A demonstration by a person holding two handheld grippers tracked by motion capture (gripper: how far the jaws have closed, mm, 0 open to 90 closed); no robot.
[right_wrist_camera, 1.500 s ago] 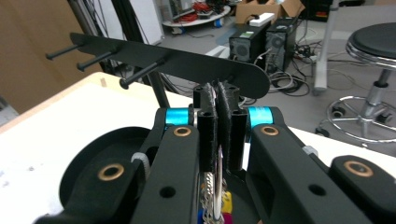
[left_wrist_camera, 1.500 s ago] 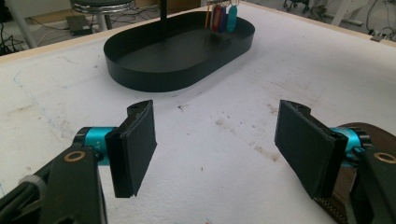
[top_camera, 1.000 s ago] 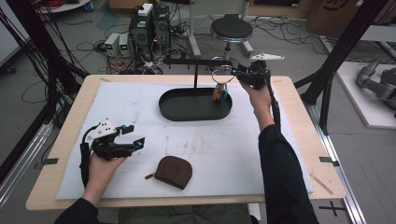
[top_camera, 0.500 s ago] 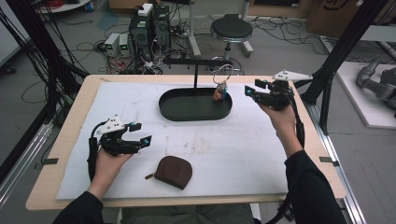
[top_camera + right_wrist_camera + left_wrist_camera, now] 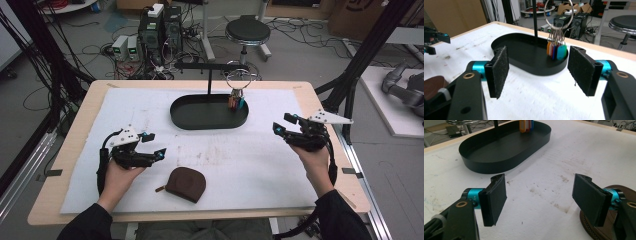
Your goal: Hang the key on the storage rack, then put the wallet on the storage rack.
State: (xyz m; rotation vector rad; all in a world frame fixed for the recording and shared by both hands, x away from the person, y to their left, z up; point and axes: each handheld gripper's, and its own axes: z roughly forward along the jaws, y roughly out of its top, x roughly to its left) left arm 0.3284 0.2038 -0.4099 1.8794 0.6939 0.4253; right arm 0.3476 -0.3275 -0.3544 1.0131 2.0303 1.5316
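The right gripper, jaws just opening and empty, is hovering beside the tray, while the left gripper is gaping near the pouch.

A metal key ring with coloured tags hangs from the stand's arm, at the black tray's three o'clock end.

Lab: PC towers, floor cables, stool.
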